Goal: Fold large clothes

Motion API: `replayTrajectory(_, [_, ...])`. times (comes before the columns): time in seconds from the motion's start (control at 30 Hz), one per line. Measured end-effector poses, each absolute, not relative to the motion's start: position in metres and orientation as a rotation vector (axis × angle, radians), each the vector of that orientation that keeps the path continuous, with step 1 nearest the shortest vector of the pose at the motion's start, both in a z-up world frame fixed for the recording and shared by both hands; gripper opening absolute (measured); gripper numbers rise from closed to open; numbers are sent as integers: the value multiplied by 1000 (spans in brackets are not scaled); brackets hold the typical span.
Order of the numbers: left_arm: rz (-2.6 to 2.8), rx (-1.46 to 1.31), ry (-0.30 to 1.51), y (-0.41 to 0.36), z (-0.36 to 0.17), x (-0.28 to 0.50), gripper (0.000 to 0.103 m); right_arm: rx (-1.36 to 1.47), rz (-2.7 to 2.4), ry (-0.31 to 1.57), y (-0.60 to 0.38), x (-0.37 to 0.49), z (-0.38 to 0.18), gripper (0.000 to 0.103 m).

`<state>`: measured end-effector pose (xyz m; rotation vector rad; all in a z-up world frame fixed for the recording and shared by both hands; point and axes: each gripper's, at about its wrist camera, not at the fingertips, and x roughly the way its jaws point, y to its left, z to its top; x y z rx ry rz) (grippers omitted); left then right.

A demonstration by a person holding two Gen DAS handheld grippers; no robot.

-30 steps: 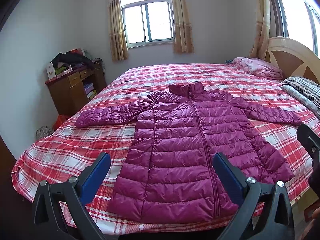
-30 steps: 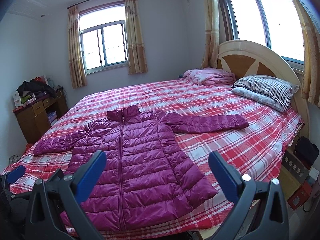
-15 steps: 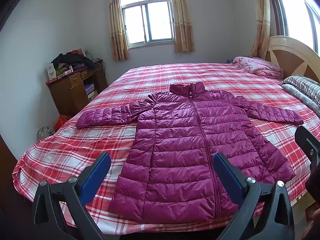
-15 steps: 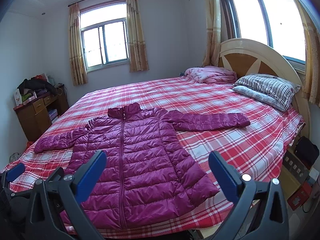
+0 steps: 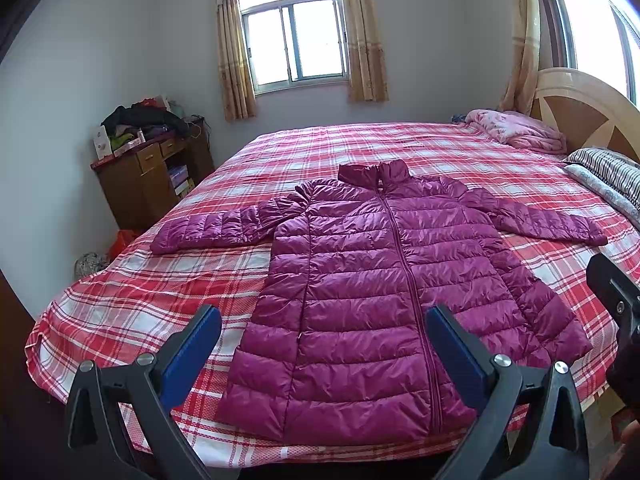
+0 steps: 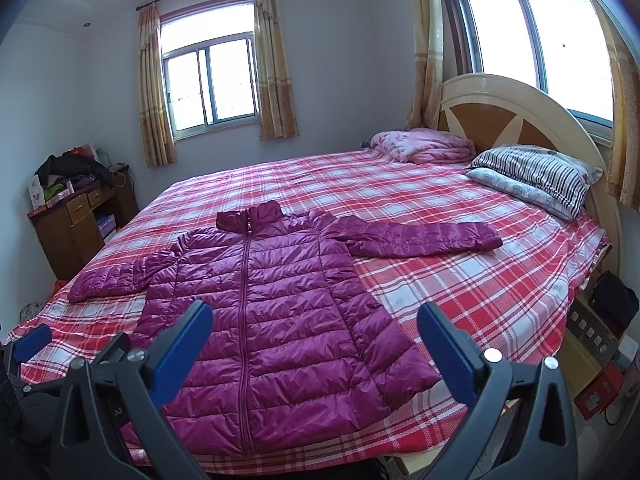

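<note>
Your left gripper (image 5: 323, 322) is spread wide with nothing between its blue pads (image 5: 192, 354); it hangs above the near edge of the bed (image 5: 120, 300), clear of the fabric. Your right gripper (image 6: 315, 320) is likewise released and empty, held off the same edge. The magenta puffer jacket (image 5: 376, 292) lies flat and face up on the red plaid bedspread, zipped closed, collar toward the far window (image 6: 210, 84) and hem toward you. Both sleeves extend sideways (one toward the wooden desk (image 5: 140, 180), the other toward the striped pillow (image 6: 536, 176)). A folded pink blanket (image 6: 424, 146) rests near the headboard (image 6: 516, 116), well apart from the jacket.
</note>
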<state>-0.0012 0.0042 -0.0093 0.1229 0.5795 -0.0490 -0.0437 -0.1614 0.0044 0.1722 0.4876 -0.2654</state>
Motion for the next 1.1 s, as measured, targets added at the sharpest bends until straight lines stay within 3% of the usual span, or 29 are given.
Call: replayTrajectory(1.1, [-52,127,591,1,-14,-1,102,196,-255,534,-164,-39,-1,103])
